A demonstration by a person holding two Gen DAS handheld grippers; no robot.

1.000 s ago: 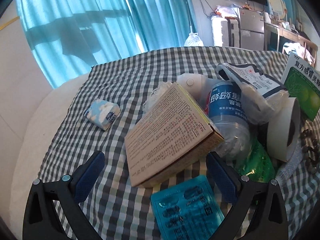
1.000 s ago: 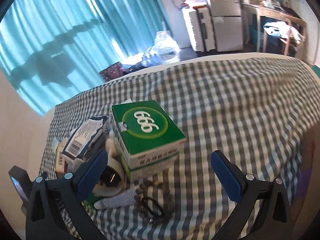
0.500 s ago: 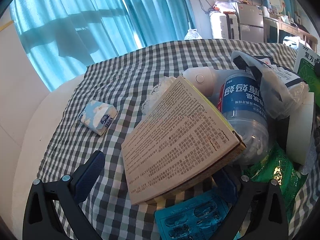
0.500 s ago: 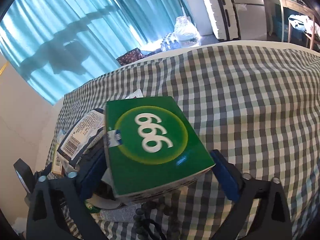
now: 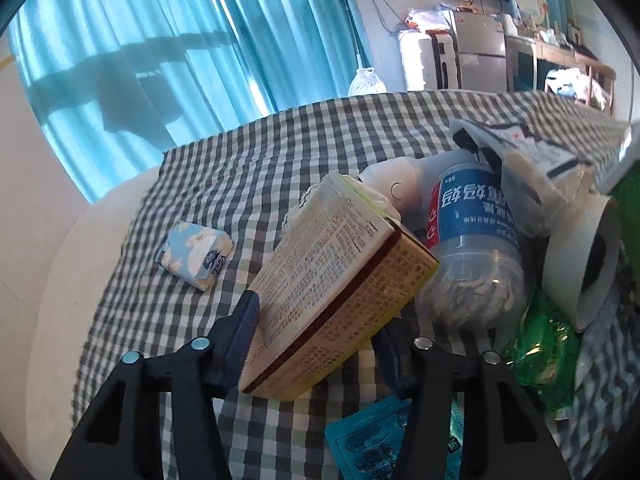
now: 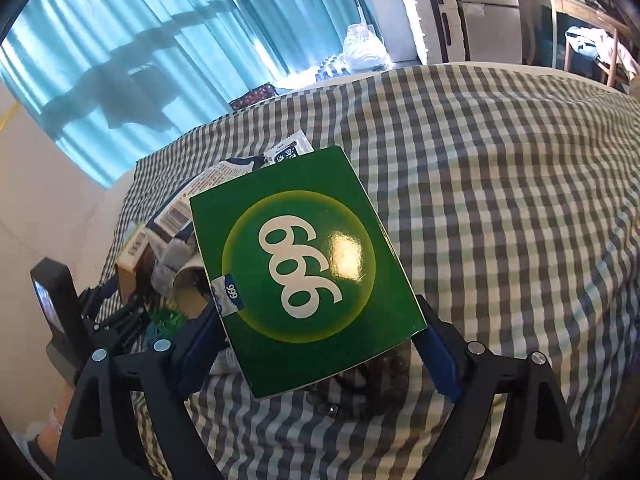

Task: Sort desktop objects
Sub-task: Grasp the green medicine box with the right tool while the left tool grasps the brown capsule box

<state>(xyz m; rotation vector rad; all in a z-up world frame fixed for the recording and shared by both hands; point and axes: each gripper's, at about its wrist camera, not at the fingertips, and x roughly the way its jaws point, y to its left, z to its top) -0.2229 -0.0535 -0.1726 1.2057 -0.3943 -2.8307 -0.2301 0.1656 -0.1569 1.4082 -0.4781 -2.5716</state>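
Left gripper (image 5: 320, 332), jaws closing on the yellow printed box (image 5: 340, 276): left pad against the box's printed face, right pad mostly hidden behind its lower corner, so contact on that side not plainly shown. Box tilted, one end raised over the checked cloth (image 5: 248, 168).

Right gripper (image 6: 320, 344), jaws closing, wide apart, with the green box (image 6: 300, 268) between the blue pads; both pads at the box's side edges, box lifted and tilted above the cloth.

Crowded just right of the yellow box: clear bottle with blue label (image 5: 472, 240) lying on its side, white rounded device (image 5: 396, 192) behind it, crumpled printed packet (image 5: 520, 168) on top, white tape roll (image 5: 580, 264), green foil wrapper (image 5: 540, 356). Teal blister pack (image 5: 368, 444) partly under the right finger, cut off at the frame's lower edge. Tissue pack (image 5: 194, 254) alone, well apart to the left.

Dark beaded item (image 6: 360, 384) largely concealed beneath the green box; identity unclear. Pile in right view mostly masked by the box; print on the labels unreadable.
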